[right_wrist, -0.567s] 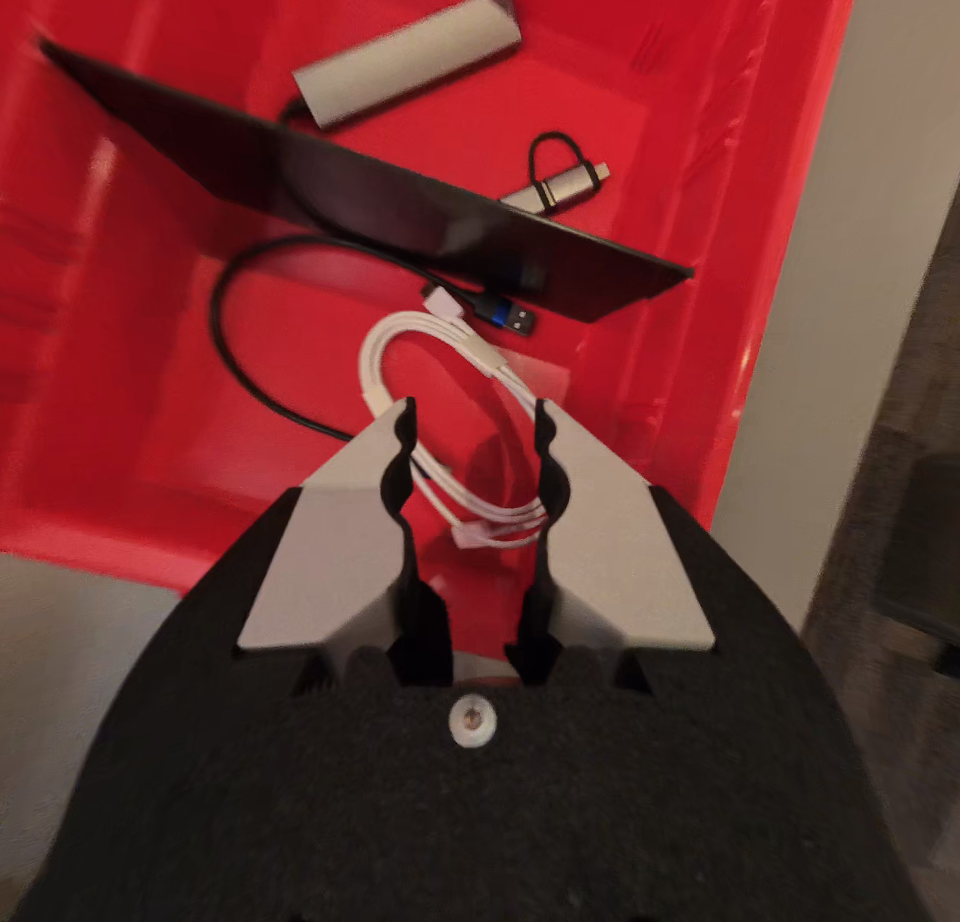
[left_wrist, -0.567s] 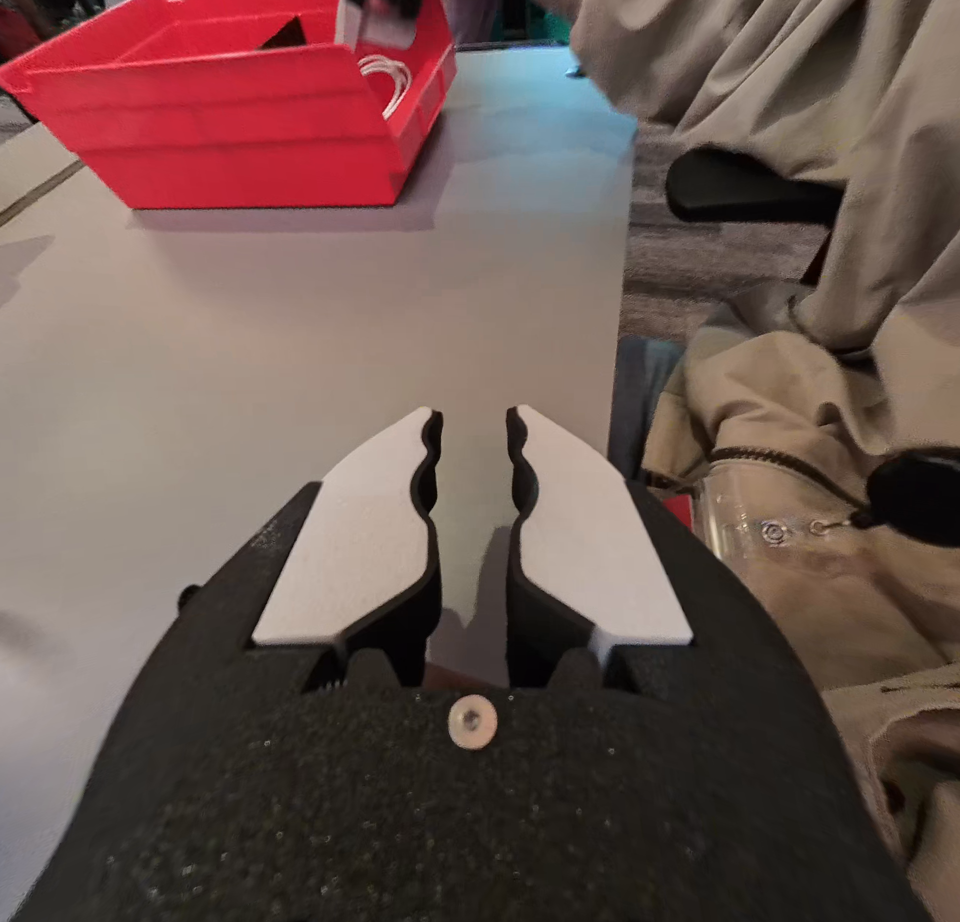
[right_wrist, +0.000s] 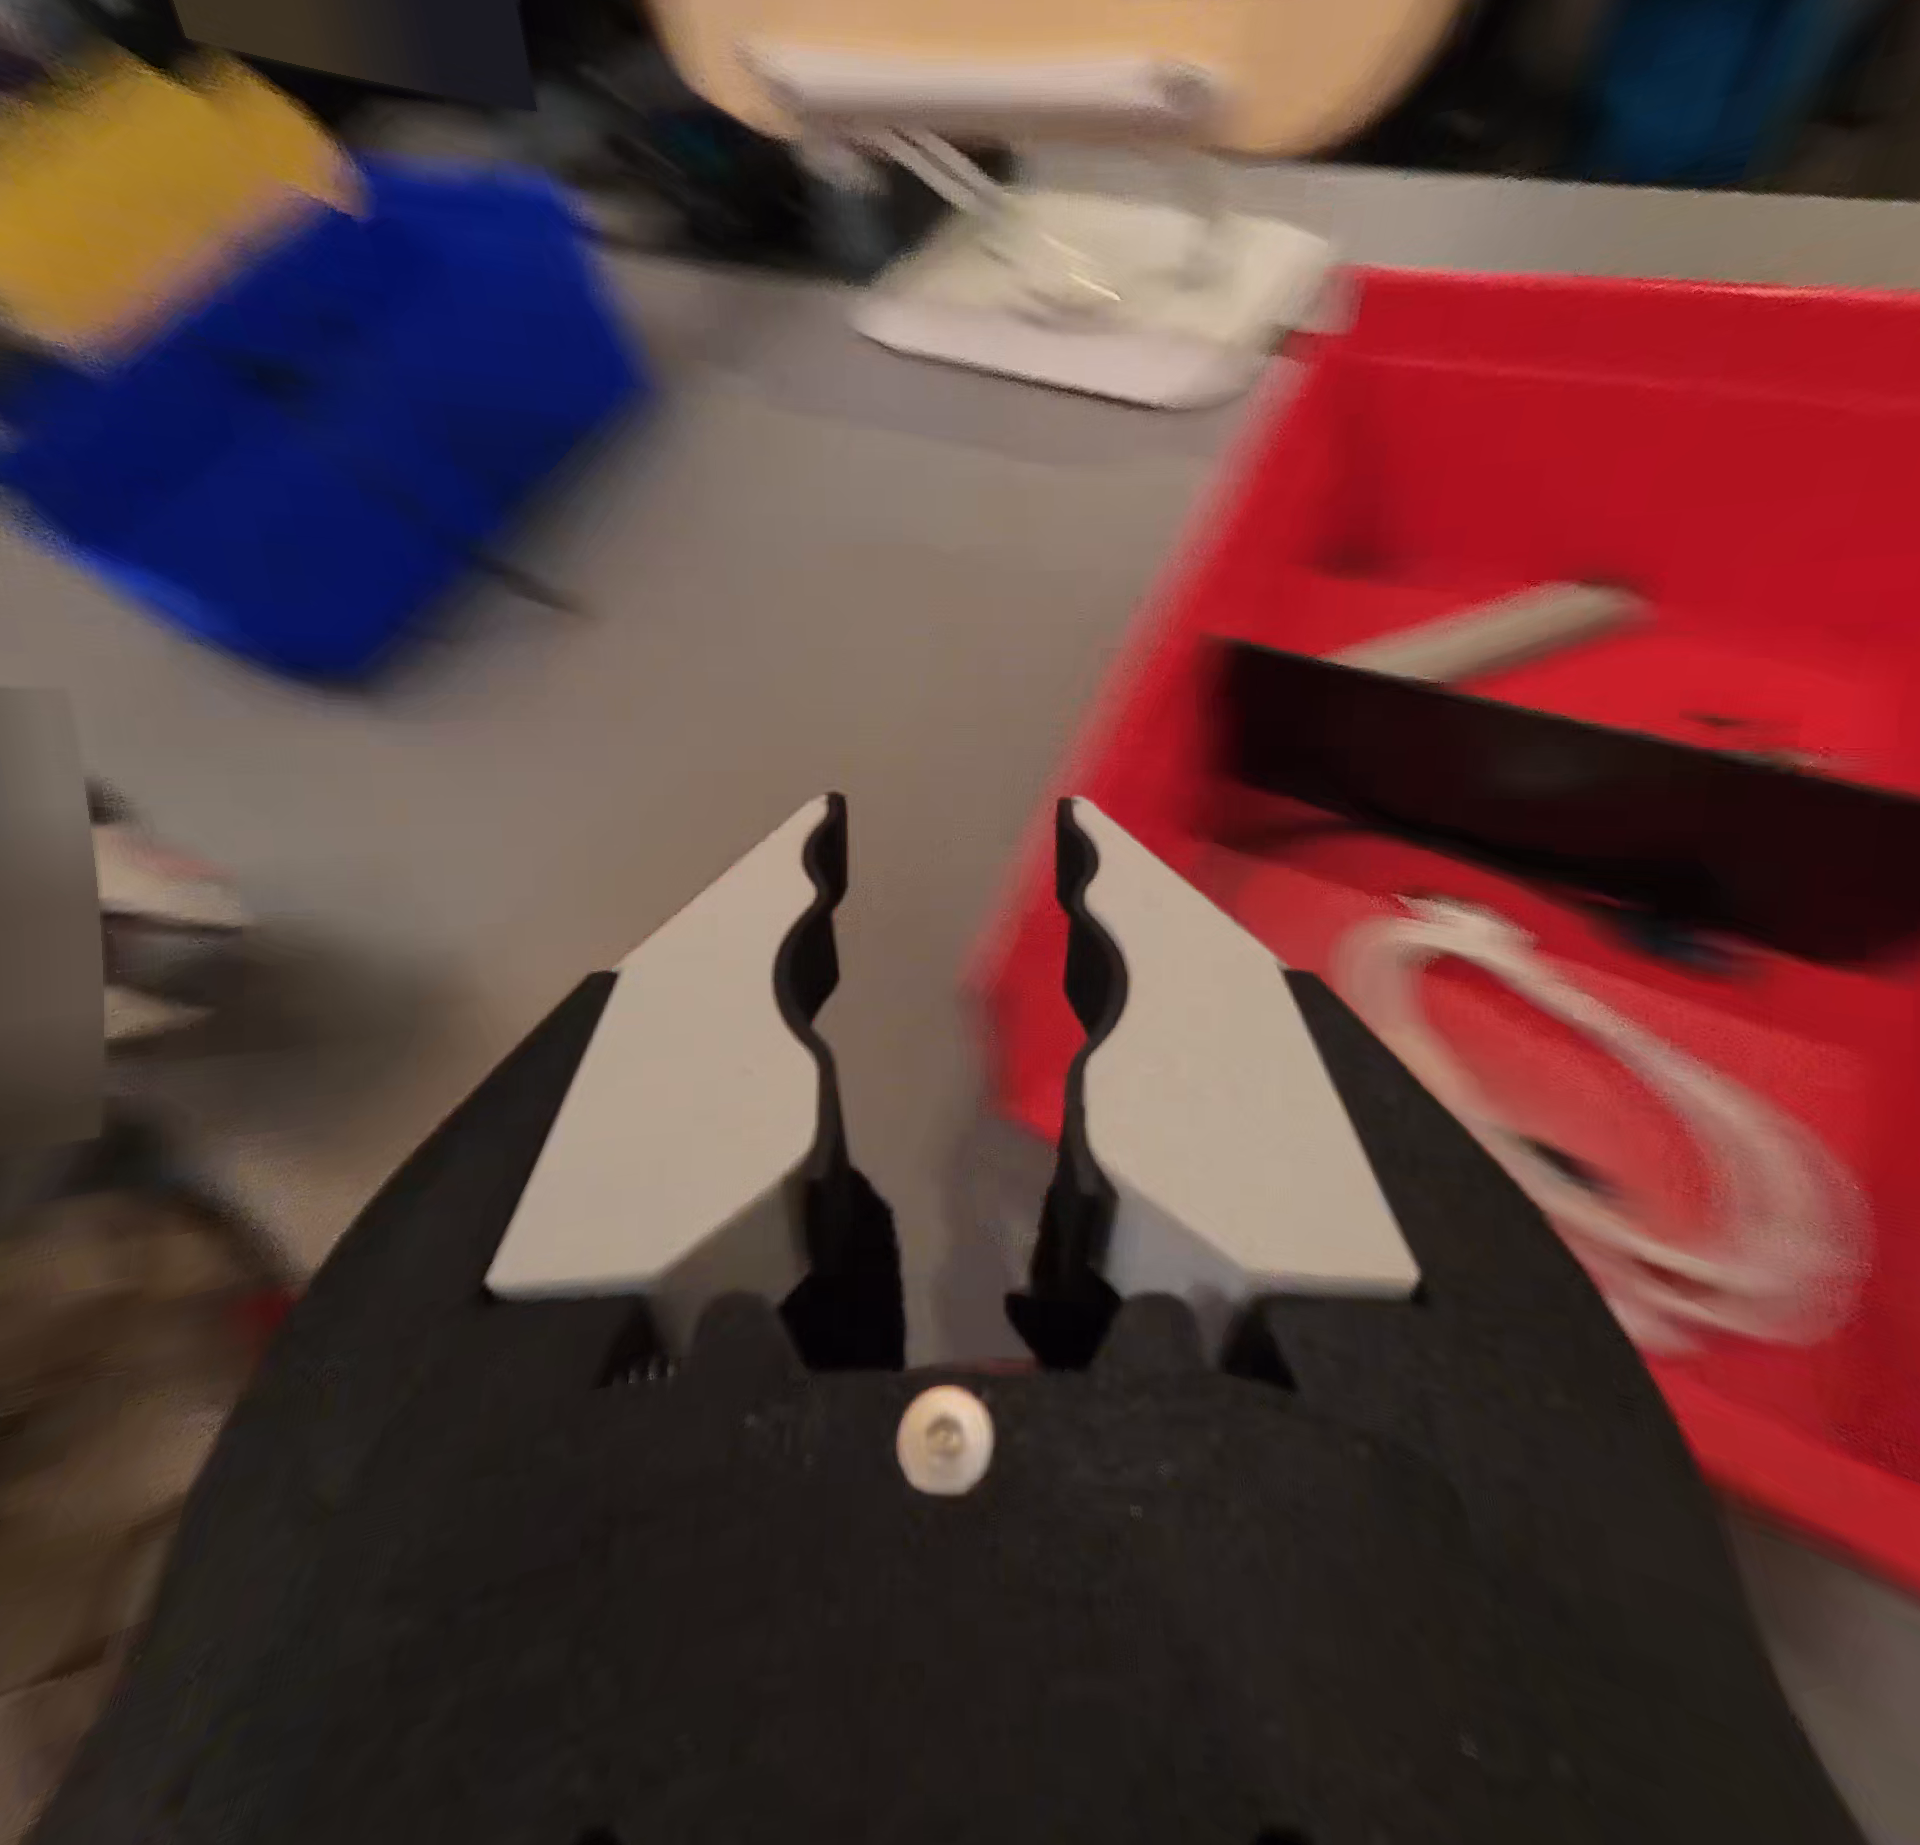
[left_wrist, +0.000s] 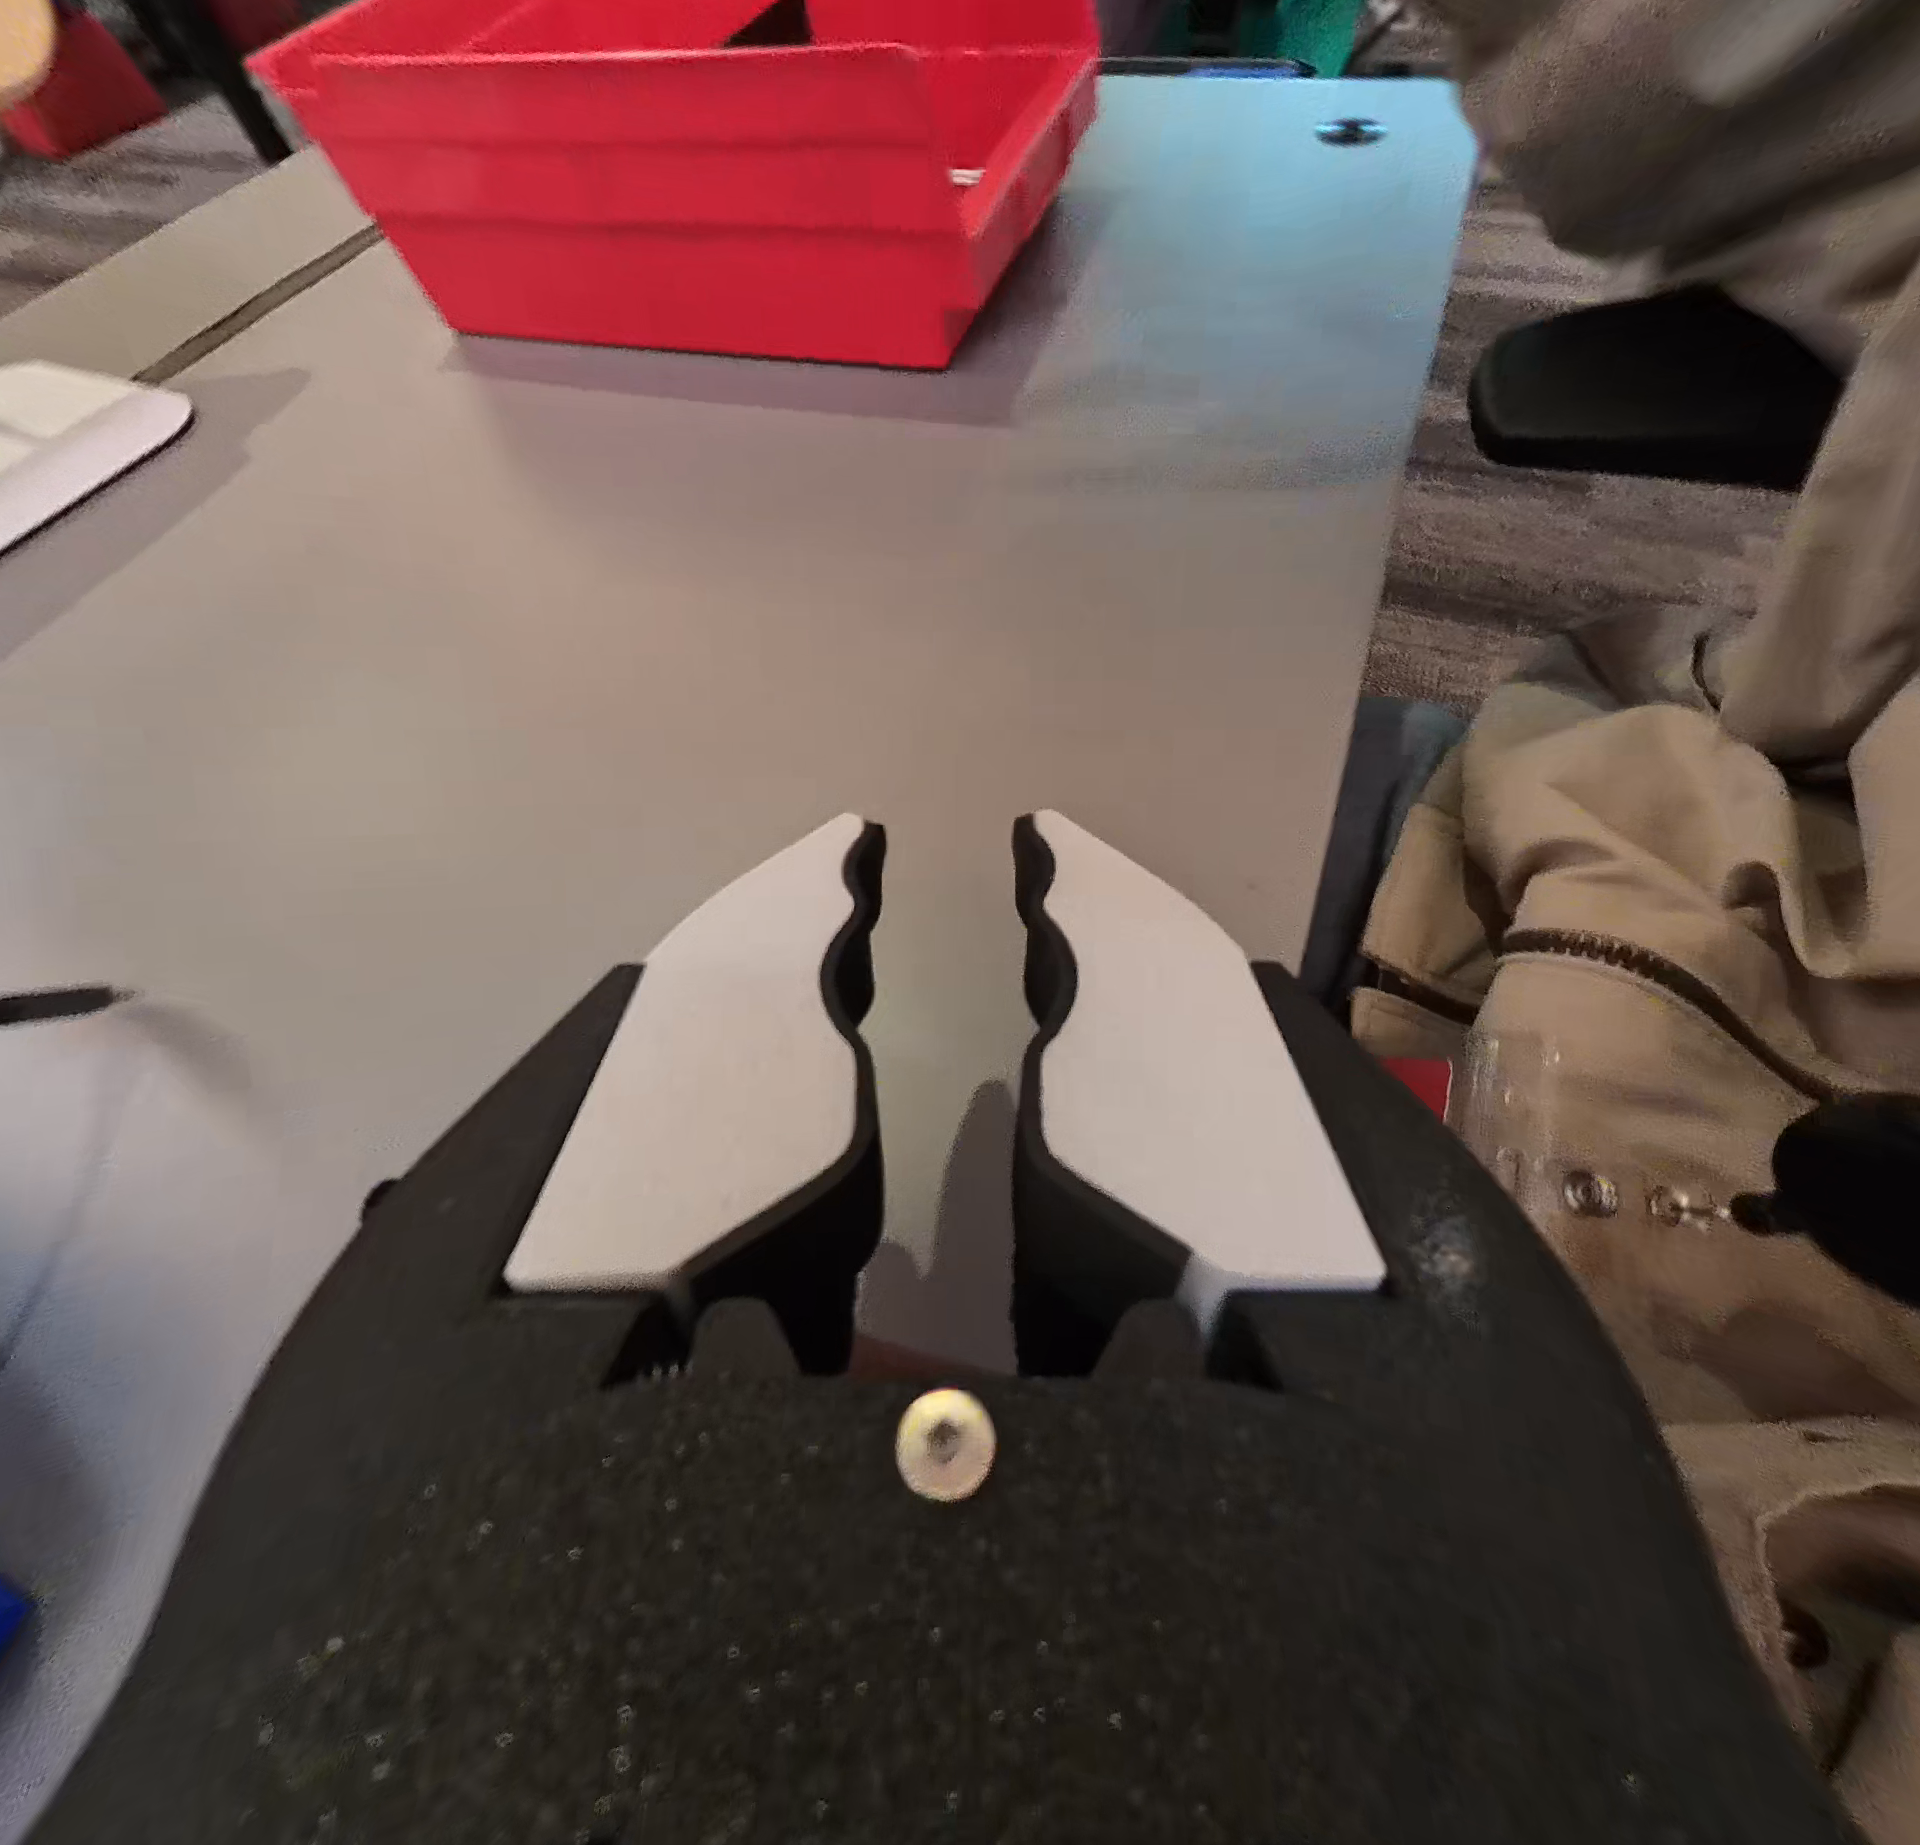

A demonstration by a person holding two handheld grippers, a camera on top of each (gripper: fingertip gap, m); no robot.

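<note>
Grey bench (left_wrist: 623,652) carries a red bin (left_wrist: 707,195) toward its far edge. Left hand-held gripper (left_wrist: 948,839) hovers over bare bench near the right edge, parted and empty. Right hand-held gripper (right_wrist: 951,819), also parted and empty, sits just beside the bin, which holds a coiled white cable (right_wrist: 1621,1099).

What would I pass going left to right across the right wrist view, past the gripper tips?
Blue bin → white tray → red bin holding a black divider and a coiled white cable. The open right gripper hangs over bare table.
</note>
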